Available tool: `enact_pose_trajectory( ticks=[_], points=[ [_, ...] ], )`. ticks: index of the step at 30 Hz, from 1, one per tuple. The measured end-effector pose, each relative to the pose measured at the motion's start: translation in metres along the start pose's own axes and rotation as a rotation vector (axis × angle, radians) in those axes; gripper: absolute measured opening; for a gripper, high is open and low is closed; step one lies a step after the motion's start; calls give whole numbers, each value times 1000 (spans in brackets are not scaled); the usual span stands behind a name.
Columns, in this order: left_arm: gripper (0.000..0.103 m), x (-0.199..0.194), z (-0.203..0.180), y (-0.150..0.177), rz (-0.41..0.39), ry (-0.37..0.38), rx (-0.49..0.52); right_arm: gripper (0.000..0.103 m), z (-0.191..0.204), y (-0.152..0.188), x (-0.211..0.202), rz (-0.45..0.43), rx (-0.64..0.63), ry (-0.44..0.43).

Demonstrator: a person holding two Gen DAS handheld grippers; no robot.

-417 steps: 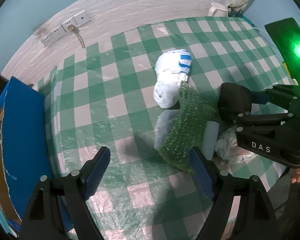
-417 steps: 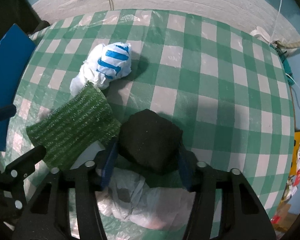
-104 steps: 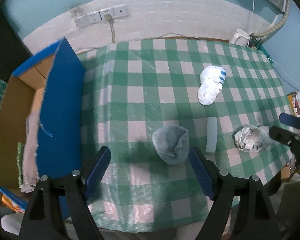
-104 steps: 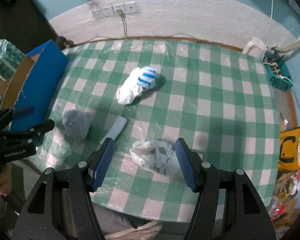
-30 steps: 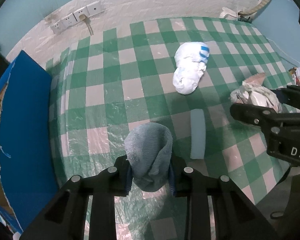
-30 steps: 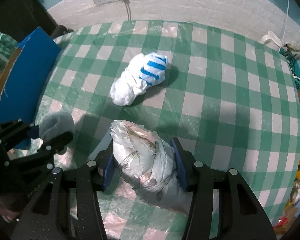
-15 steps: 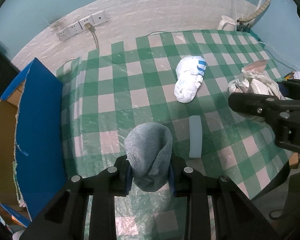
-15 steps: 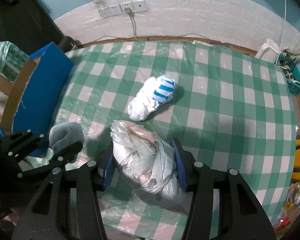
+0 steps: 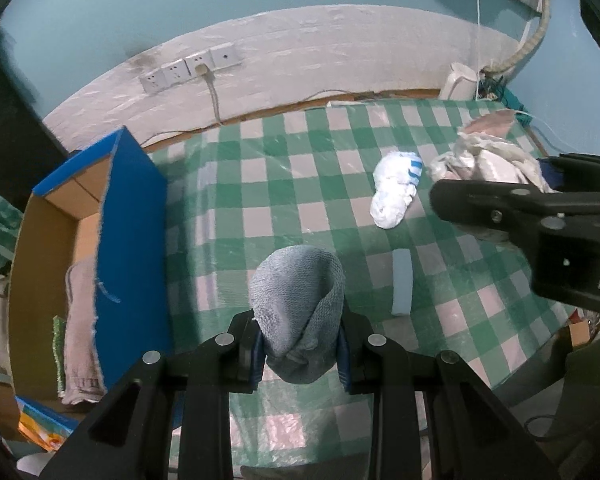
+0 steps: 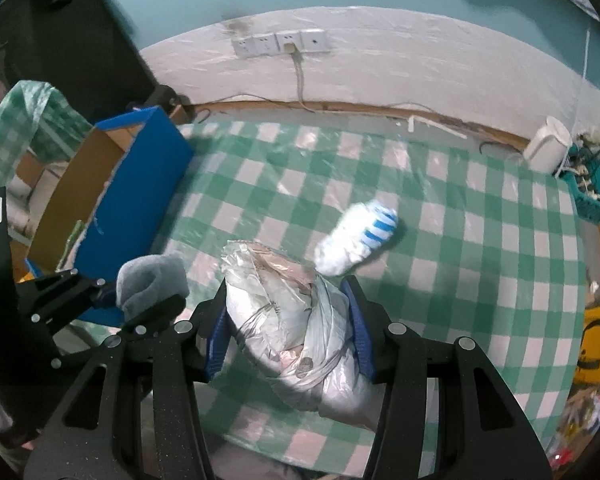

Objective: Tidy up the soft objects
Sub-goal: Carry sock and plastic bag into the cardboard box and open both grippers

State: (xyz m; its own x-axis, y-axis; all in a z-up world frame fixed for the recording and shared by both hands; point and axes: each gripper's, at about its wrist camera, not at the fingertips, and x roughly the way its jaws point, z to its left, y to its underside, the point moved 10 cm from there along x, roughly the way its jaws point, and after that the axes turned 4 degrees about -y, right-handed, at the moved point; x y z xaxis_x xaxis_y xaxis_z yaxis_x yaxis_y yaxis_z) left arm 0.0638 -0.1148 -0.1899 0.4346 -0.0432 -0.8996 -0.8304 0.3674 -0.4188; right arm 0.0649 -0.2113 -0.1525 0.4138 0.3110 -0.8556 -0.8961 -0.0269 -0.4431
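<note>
Knitted matt grey sock (image 9: 298, 304); crinkled glossy plastic bag (image 10: 296, 320); shiny plastic checked tablecloth (image 9: 300, 184); raw cardboard box (image 9: 80, 216) interior.

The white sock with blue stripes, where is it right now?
The white sock with blue stripes lies on the checked tablecloth, right of centre in the left-wrist view, beyond the pale blue strip.

Left hand-held gripper (image 9: 300, 354) clamps grey sock (image 9: 298, 312).
</note>
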Motion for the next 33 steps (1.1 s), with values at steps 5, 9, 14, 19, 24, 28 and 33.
enact_pose_trajectory(
  ticks=[5,9,14,19,24,28,33],
  points=[
    [29,-12,17,-2,-29,-24,-22,51,24,-12,-1,-14,-23,-25],
    [29,-16,34,0,-36,-36,-53,51,43,-22,1,-20,-50,-39],
    [29,-17,58,5,-34,-43,-101,51,68,-31,5,-20,-83,-60],
    [29,-21,82,8,-45,-51,-146,51,96,-40,10,-17,-115,-84],
    [29,-26,109,13,-54,-63,-188,51,122,-47,20,-9,-148,-106],
    [29,-31,132,17,-63,-79,-221,51,143,-52,28,-1,-175,-127],
    [29,-37,160,25,-73,-92,-281,51,170,-54,40,12,-208,-147]
  ],
)
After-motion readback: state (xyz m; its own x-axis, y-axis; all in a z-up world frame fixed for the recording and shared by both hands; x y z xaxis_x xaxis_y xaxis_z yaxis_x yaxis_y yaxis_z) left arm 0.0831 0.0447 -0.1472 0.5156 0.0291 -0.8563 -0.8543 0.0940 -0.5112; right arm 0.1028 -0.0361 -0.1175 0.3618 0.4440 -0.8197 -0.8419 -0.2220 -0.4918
